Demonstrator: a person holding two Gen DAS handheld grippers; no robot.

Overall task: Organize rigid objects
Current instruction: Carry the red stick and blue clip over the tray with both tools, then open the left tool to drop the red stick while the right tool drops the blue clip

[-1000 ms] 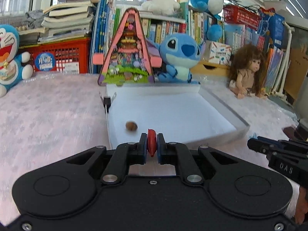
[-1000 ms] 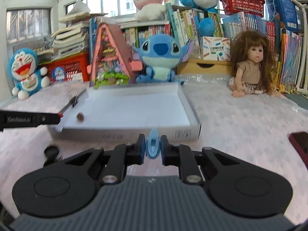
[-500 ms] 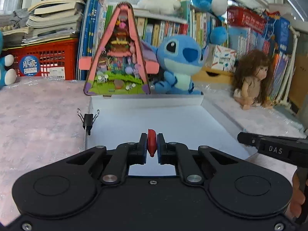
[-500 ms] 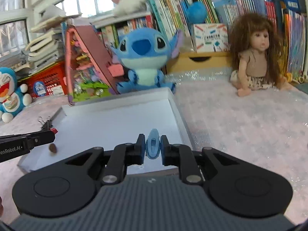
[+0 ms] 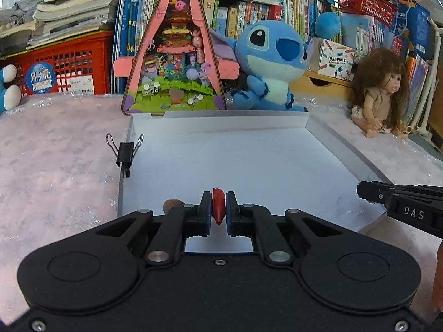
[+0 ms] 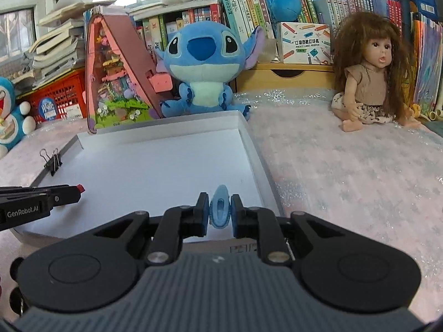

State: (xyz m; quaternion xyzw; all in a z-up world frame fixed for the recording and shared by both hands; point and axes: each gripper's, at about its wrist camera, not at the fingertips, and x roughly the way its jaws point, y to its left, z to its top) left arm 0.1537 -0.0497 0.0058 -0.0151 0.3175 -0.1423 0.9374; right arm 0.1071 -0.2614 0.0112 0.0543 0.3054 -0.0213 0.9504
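red piece pinched between left fingers, blue clip between right fingers

Daylight came through windows at upper left. Bookshelf packed with upright books ran along the back. Left of the bookshelf, red crate sat under stacked books. Pink patterned counter lay in front of the bookshelf.
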